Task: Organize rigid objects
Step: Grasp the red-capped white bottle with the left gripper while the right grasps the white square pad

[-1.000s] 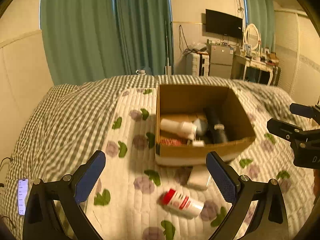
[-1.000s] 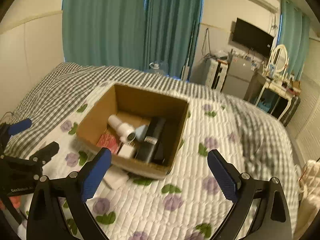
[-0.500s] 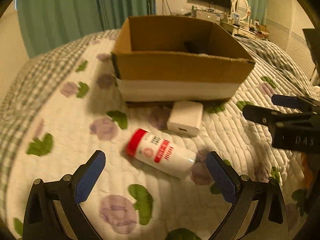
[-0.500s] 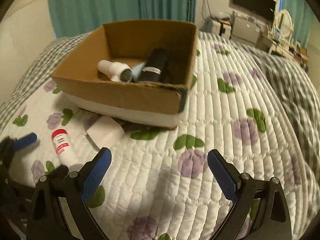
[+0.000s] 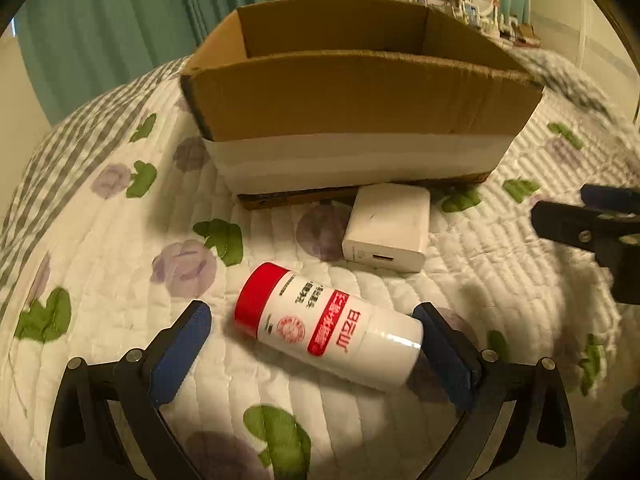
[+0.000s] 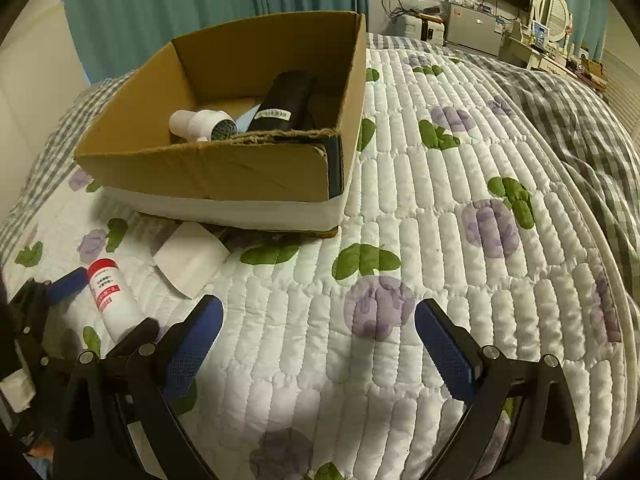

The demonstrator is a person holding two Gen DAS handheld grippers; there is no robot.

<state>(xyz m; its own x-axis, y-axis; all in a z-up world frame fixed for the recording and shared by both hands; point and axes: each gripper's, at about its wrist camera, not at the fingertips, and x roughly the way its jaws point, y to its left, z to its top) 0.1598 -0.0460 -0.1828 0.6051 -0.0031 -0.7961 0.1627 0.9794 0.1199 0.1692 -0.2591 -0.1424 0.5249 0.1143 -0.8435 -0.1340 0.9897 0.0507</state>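
Left wrist view: left claw [image 5: 310, 340] was wide apart w/ red-capped white bottle [image 5: 328, 326] lying on its side between the pads, just in front of cardboard box [image 5: 360, 120]; white charger [image 5: 386, 234] lay against box front.

Right wrist view: right claw [image 6: 318, 340] was wide, nothing between, over the quilt [image 6: 460, 200] right of box [image 6: 224, 168]; bottle [image 6: 110, 298] lay front-left of it.
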